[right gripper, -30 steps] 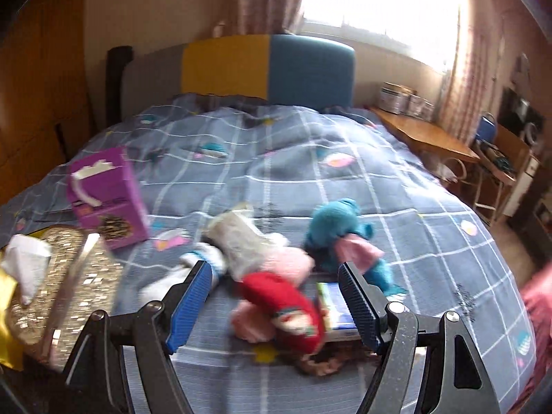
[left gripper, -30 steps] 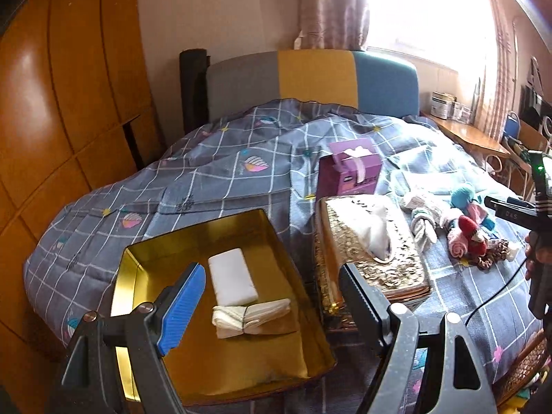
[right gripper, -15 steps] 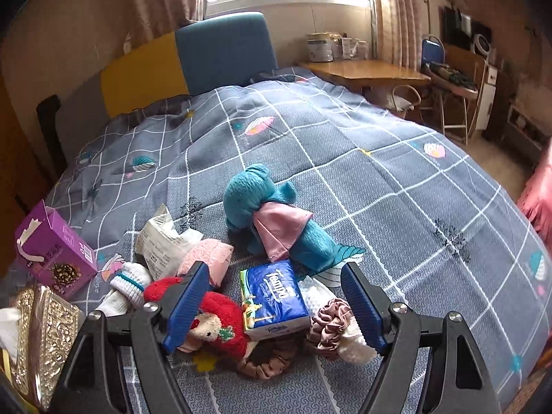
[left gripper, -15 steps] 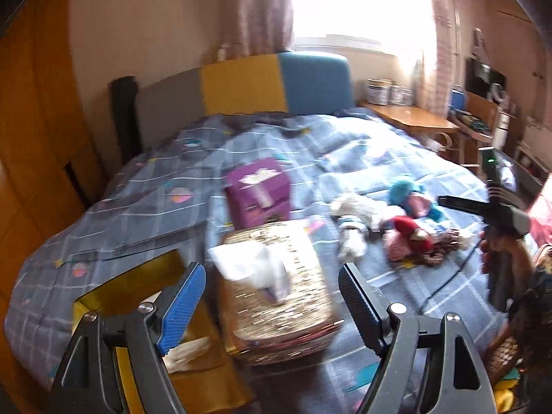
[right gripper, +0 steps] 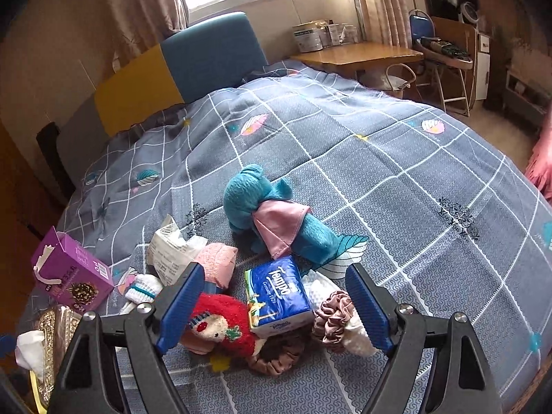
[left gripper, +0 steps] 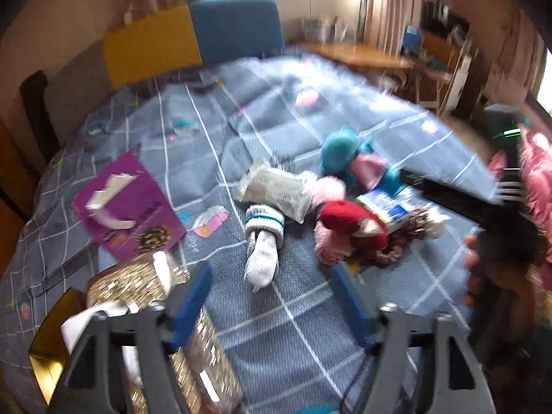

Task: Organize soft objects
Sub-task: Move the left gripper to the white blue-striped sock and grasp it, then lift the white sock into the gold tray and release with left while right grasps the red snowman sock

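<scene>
While both grippers' fingers stand apart, empty, left closing (left gripper: 272,305), right opening (right gripper: 274,305), a white teal-striped sock (left gripper: 262,245) lies lengthwise, cuff toward the headboard.

Woven quilt (right gripper: 379,179), glossy plastic tissue pack (right gripper: 277,296)

Bare quilt (right gripper: 396,172) beyond, toy pile (right gripper: 269,296) crowding near edge

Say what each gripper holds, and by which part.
Nothing is held. The left gripper is closing on air over the quilt; the right gripper is opening, empty.
</scene>
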